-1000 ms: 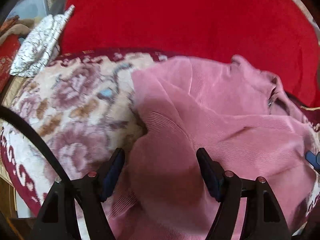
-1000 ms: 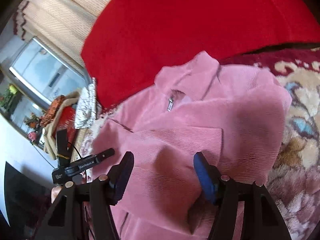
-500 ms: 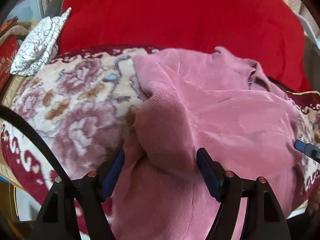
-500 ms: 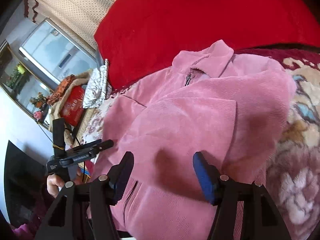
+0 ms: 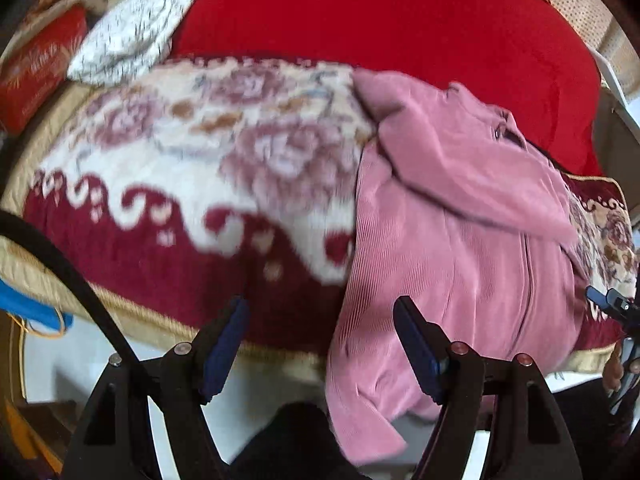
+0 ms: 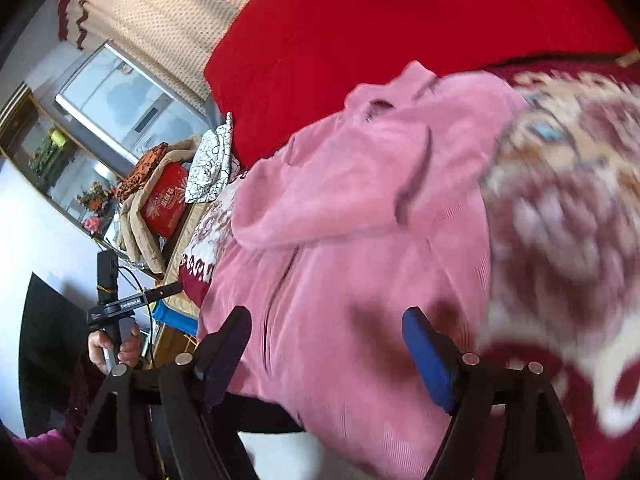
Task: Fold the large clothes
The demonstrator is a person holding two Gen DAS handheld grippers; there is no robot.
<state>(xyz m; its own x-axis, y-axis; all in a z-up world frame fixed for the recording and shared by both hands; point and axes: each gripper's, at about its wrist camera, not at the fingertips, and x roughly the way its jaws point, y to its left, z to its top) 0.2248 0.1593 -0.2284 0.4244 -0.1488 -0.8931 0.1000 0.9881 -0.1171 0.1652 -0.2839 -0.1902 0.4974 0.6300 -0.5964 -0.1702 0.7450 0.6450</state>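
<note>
A pink corduroy zip jacket (image 5: 460,232) lies on a floral blanket (image 5: 224,160), both sleeves folded across its chest, its hem hanging over the front edge. It also shows in the right wrist view (image 6: 344,232). My left gripper (image 5: 320,344) is open and empty, off the front edge, just left of the hanging hem. My right gripper (image 6: 326,356) is open and empty, low over the jacket's lower part. The right gripper's tip shows at the edge of the left wrist view (image 5: 608,304). The left gripper shows in the right wrist view (image 6: 128,304), held in a hand.
A large red cushion (image 5: 380,16) stands behind the jacket. A white patterned cloth (image 5: 132,36) and a red box (image 5: 36,68) sit at the far left end. A window (image 6: 120,108) and curtain (image 6: 160,12) lie beyond. The floor shows below the front edge.
Both grippers have pulled back from the jacket toward the front edge, staying open. The jacket now lies with sleeves folded across and more of the blanket shows.
</note>
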